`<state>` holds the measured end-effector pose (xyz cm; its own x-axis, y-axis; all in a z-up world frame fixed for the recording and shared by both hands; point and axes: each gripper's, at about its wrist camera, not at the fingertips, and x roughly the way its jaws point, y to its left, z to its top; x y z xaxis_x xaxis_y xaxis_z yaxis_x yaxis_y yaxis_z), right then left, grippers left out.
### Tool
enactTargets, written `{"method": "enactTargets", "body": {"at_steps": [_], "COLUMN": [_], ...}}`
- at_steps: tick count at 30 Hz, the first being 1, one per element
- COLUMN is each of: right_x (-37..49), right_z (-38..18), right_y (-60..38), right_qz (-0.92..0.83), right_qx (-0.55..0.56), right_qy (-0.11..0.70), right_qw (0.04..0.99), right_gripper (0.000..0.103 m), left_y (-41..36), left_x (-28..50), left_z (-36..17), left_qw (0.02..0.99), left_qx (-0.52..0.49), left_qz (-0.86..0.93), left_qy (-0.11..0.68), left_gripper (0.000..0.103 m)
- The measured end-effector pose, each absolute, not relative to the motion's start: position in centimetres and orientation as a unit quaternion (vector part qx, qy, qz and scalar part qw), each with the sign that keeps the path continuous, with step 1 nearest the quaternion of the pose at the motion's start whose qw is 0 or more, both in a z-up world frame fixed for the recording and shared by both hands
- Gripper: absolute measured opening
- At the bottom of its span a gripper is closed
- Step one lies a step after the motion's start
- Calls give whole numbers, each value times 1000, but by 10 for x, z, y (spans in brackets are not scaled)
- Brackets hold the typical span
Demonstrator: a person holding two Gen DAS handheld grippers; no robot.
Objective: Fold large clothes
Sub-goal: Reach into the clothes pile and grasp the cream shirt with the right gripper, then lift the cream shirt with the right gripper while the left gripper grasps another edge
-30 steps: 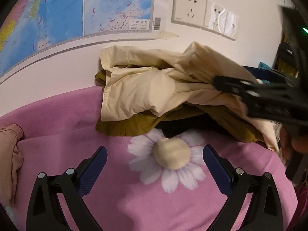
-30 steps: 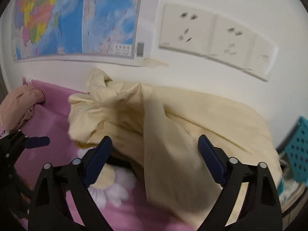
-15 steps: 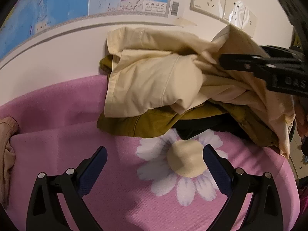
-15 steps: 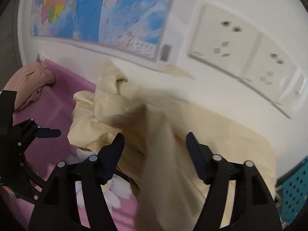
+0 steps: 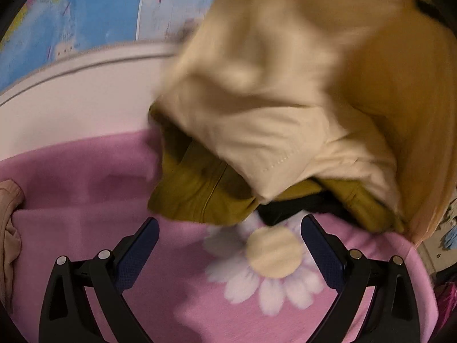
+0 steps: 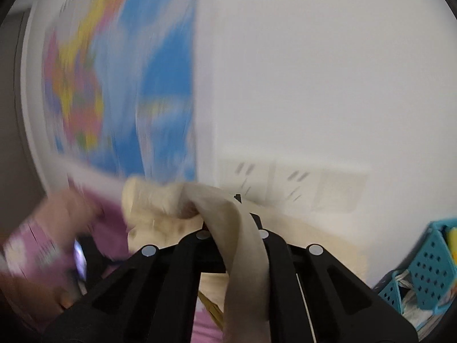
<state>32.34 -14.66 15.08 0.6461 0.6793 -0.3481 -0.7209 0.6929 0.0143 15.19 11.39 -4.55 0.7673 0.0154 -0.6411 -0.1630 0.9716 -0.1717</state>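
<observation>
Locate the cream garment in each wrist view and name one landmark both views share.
Left wrist view: the cream garment fills the upper right, lifted off the olive garment.
Right wrist view: the cream garment is at lower centre, draped over the shut right gripper.
Shared landmark: the wall map, upper left in both.

Cream shirt (image 5: 280, 120): matt woven cloth, stitched hem; olive garment (image 5: 200, 191) under it: matt cloth; pink blanket (image 5: 85, 205): soft fleecy pile, printed daisy; my left gripper (image 5: 228, 254): matt black plastic, bright metal pins; map (image 5: 85, 23): smooth paper.
</observation>
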Motion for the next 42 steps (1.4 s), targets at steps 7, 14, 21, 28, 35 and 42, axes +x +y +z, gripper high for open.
{"method": "enactTargets", "body": {"at_steps": [7,14,21,28,35,42], "right_x": [280,244,211,126,59,42], "right_z": [222,245,262,315,329,282], "right_y": [-209,-234,-266,-307,-354,-328], "right_qz": [374,377,364,373,399,463], "right_qx": [-8,9,25,38,83,98], "right_qy": [108,76,52,-52,-91,-33], "right_qw": [921,923,930,925,909,880], "right_gripper": [2,2,2,2,2,2], "left_y": [99,74,82,103,179,167], "left_x": [153,187,216,156,34,-66], "left_z": [-21,-12,18,128,213,194], "left_qw": [951,947,939,962,976,995], "left_qx": [-128,-198,-200,-189,-174,-83], "left_qz": [-1,-72,-141,-168,-127,-58], "left_qy": [281,242,242,99,-14,4], "left_gripper": [96,89,3,2,2,5]}}
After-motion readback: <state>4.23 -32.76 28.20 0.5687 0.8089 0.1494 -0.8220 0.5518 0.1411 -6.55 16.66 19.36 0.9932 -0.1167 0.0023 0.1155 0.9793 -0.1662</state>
